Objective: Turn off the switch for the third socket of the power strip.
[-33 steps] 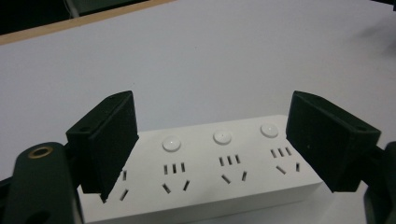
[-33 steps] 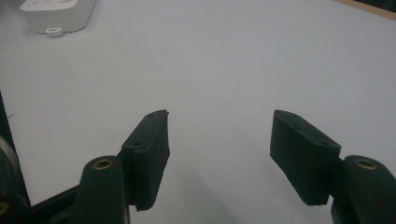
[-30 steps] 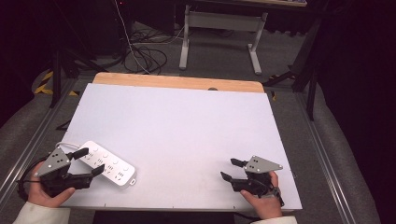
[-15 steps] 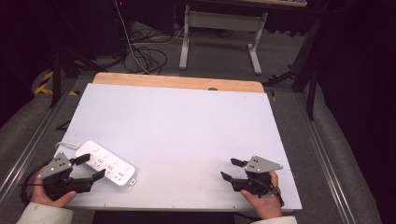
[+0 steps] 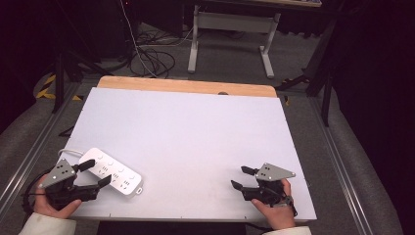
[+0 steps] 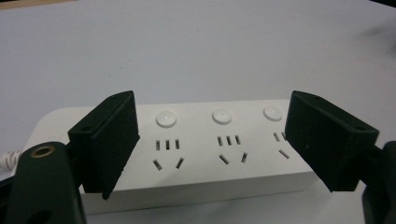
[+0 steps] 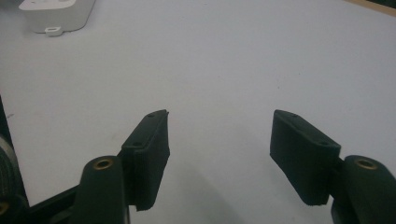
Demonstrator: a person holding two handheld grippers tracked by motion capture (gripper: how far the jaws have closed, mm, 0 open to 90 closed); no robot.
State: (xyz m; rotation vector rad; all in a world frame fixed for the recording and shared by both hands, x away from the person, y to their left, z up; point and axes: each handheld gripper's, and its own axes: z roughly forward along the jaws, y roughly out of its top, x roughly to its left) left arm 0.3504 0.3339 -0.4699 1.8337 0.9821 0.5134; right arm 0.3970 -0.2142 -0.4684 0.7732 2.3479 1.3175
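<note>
At the near edge of the white rectangular tabletop [image 5: 195, 132], the left tongs [image 5: 94, 173] sit in the person's left hand [image 5: 51, 205], jaws spread wide and gripping nothing. Just ahead of them, reaching across most of the gap between the jaw tips, lies the white plastic power strip [image 5: 111, 172], flat on the tabletop with its sockets facing up; in the left gripper view the white plastic power strip [image 6: 205, 149] shows three round buttons above three sets of slots, and both jaws stand in front of its long side with the strip behind them. Its white cord [image 5: 68, 152] leaves the end beyond the left jaw.

Well apart, toward the other near corner, the right tongs [image 5: 242, 177] rest in the right hand [image 5: 274, 215], also spread wide over bare tabletop. In the right gripper view one end of the strip [image 7: 56, 14] shows far ahead of the left jaw.

Beyond the far wooden edge of the tabletop, black cables [image 5: 151, 58] lie on the grey floor beside a grey metal stand [image 5: 230, 34].
</note>
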